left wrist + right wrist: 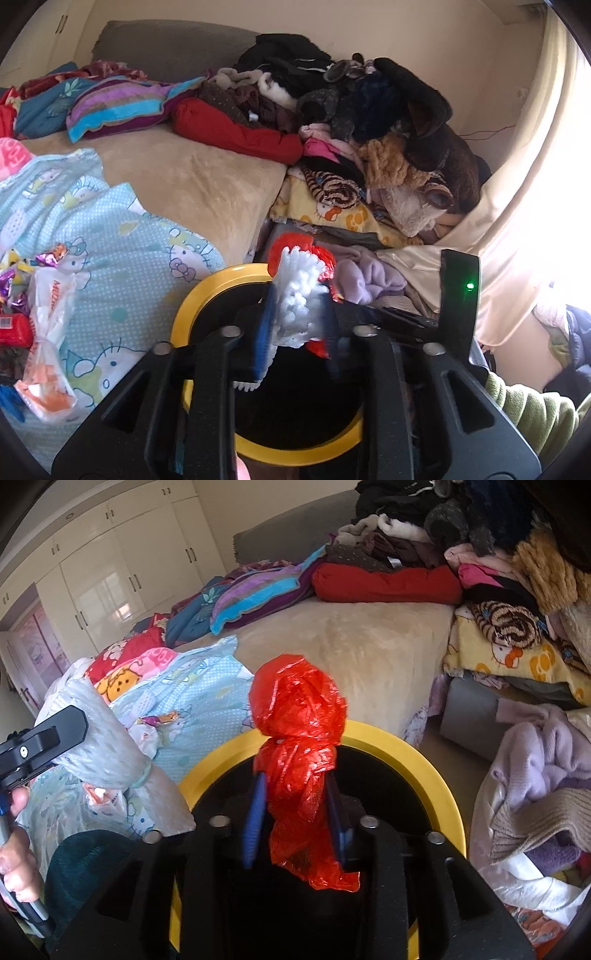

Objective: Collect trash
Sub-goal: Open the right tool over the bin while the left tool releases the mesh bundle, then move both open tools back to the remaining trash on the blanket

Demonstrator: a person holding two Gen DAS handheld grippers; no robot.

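Note:
A black bin with a yellow rim (207,291) stands below both grippers, beside the bed. My left gripper (299,293) is over the bin's mouth, with a white foam net wad (299,302) loose between its blue pads (265,332), jaws parted. My right gripper (295,779) is over the same bin (424,760). A crumpled red plastic bag (299,738) hangs between its pads (255,819), with gaps on both sides. The red bag (321,258) shows behind the foam in the left wrist view. The foam (107,738) appears at the left of the right wrist view.
More trash lies on the light blue cartoon blanket (122,266): a white and orange plastic bag (48,332) and shiny wrappers (48,258). Piled clothes (369,129) fill the right side. A hand (14,849) holds the left tool. White wardrobes (110,572) line the far wall.

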